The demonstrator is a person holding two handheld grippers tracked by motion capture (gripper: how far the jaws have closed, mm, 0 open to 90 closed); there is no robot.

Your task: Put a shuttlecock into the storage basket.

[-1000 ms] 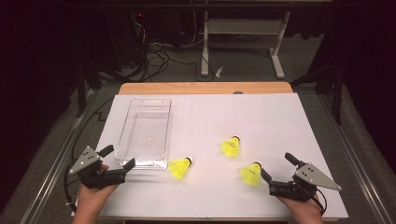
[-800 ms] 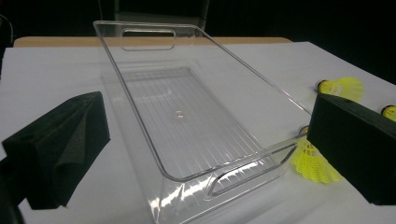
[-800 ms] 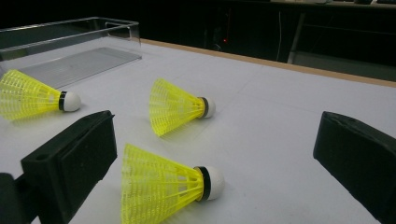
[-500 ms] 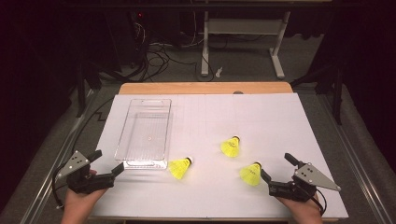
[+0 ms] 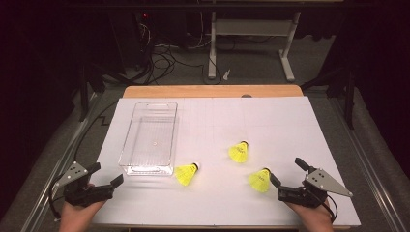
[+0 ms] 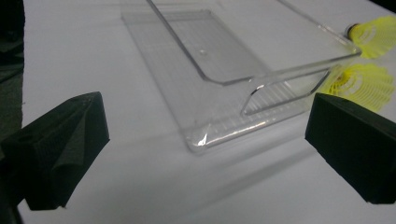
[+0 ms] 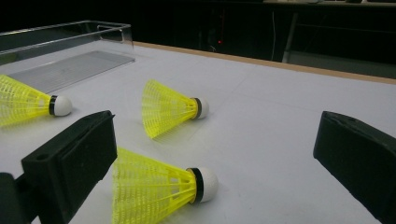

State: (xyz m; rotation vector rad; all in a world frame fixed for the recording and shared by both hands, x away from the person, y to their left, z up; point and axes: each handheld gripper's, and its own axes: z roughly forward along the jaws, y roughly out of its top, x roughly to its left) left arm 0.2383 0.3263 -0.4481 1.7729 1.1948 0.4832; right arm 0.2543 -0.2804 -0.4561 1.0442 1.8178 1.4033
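Pick-up looks about to start: the right gripper (image 5: pixel 285 180), jaws wide and empty, sits just beside the nearest shuttlecock (image 5: pixel 259 180) (lying on the table). Left gripper (image 5: pixel 107 175) gapes empty near the tray (image 5: pixel 126 169). Next: straddle and close.

You have a clear, glossy plastic tray (image 5: pixel 149 140), three yellow shuttlecocks (image 7: pixel 154 189) with mesh plastic skirts and smooth white tips, a matt white sheet (image 5: pixel 270 125) over the wooden desk (image 5: pixel 212 91), and matt black jaws.
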